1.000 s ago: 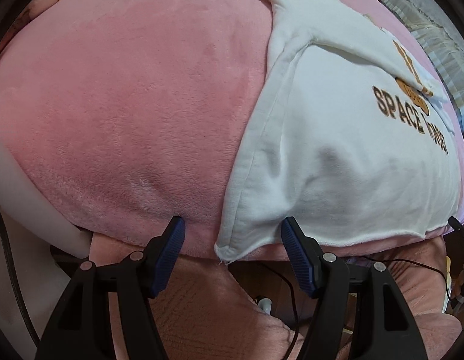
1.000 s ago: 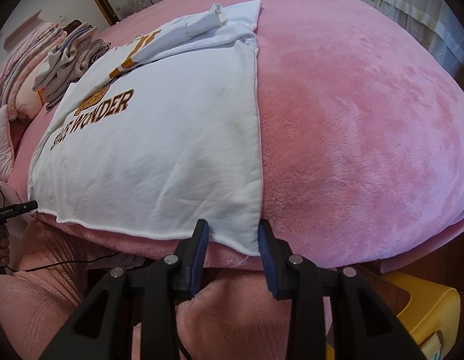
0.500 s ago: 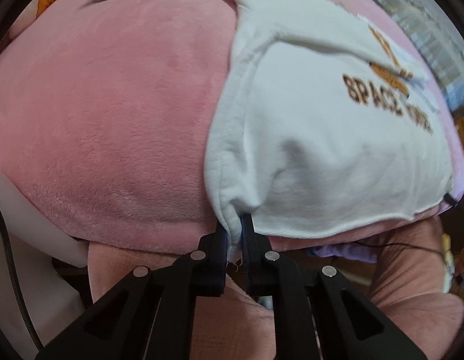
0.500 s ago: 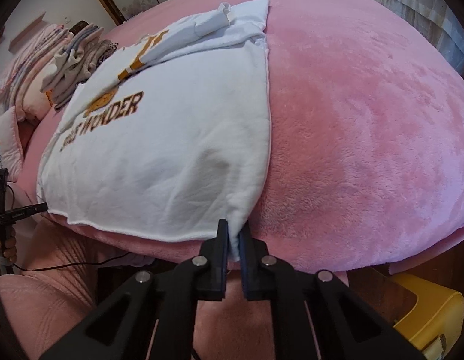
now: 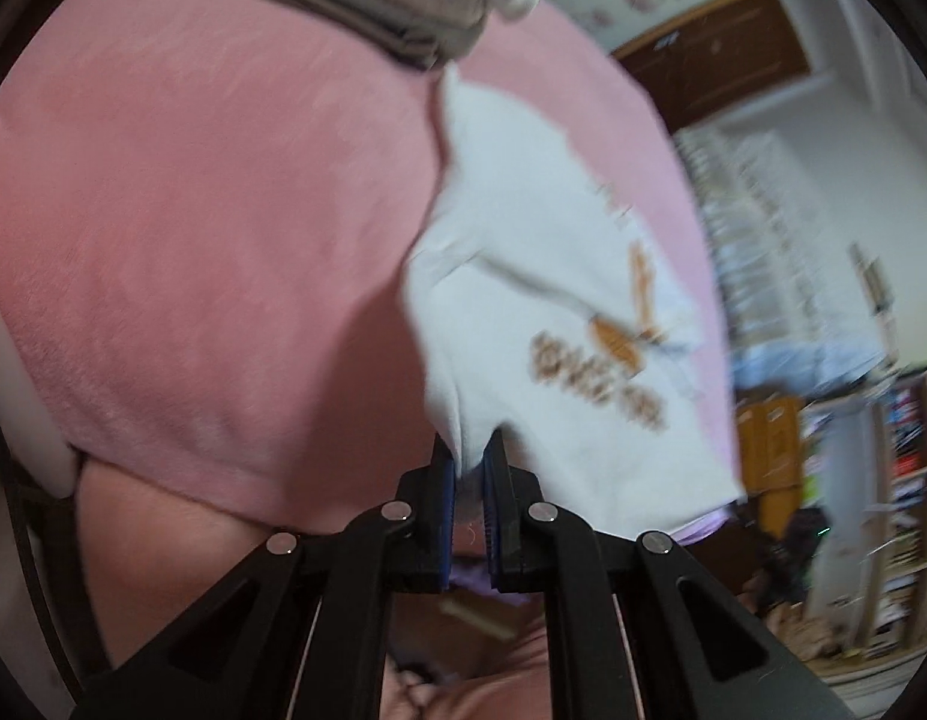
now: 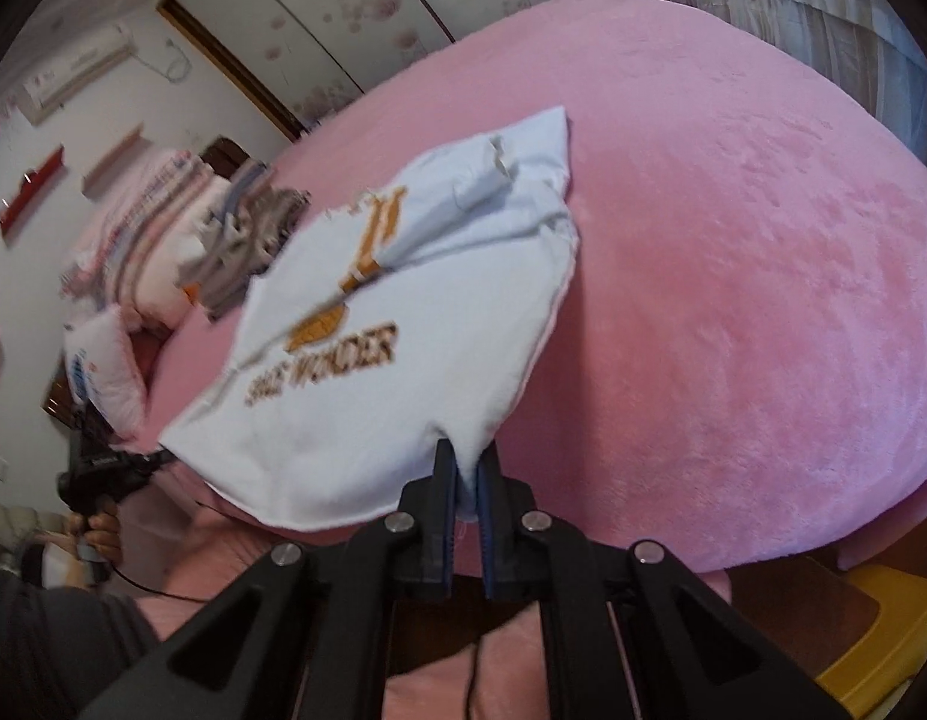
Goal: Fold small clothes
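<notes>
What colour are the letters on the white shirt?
Brown letters on the white shirt, clearest in the right wrist view.

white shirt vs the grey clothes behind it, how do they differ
The white shirt is spread open with a brown print; the grey clothes are a plain folded stack. The shirt's near hem is lifted, pinched by the left tongs and right tongs; the grey stack lies untouched. Both rest on the pink blanket.

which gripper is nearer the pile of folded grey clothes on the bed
Left. The left gripper holds the white shirt by the bottom corner on the side where the grey pile sits; the right gripper holds the opposite corner, farther across the shirt.
</notes>
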The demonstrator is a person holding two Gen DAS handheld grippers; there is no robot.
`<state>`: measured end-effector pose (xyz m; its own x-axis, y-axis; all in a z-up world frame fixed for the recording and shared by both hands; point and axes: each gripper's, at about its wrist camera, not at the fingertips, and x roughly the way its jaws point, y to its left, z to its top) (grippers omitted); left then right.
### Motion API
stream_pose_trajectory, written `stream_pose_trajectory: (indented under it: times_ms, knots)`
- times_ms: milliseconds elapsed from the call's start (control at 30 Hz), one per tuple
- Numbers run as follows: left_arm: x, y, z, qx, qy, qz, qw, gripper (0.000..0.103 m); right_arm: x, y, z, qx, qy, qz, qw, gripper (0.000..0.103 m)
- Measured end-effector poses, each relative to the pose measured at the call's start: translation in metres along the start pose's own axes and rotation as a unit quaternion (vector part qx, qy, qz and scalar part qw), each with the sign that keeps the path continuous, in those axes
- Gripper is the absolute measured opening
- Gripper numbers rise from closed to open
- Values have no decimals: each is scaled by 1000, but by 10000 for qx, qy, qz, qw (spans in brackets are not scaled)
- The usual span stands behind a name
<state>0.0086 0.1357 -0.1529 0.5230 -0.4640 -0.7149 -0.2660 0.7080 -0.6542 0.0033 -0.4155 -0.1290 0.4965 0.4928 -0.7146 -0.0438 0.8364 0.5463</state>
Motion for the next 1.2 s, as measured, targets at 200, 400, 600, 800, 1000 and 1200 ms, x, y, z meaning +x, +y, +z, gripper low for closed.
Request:
stream_pose_trajectory:
  times_ms: [200, 400, 600, 800, 1000, 1200]
  knots:
    - [-1, -27, 48, -467, -462, -441, 9969, 6, -5, 19, 56, 0, -504, 442, 9978, 6]
    - [39, -47, 127, -1021, -765, -261, 9915, 6, 18, 22, 133, 40, -863, 239, 9960, 6]
    - [97, -57, 198, -1169, -692, 167, 9906, 6, 73, -1, 190, 335, -784, -5, 9964, 6]
    - [147, -56, 239, -1040, -465, 613, 9916, 6, 122, -20, 219, 571, -640, -113, 9963, 6]
    - [173, -44, 254, -1183, -342, 621, 9904, 7, 150, -34, 236, 756, -572, -96, 9955, 6]
    - [175, -52, 255, -926, -578, 662, 9918, 67, 178, -48, 241, 1112, -189, -330, 9931, 13]
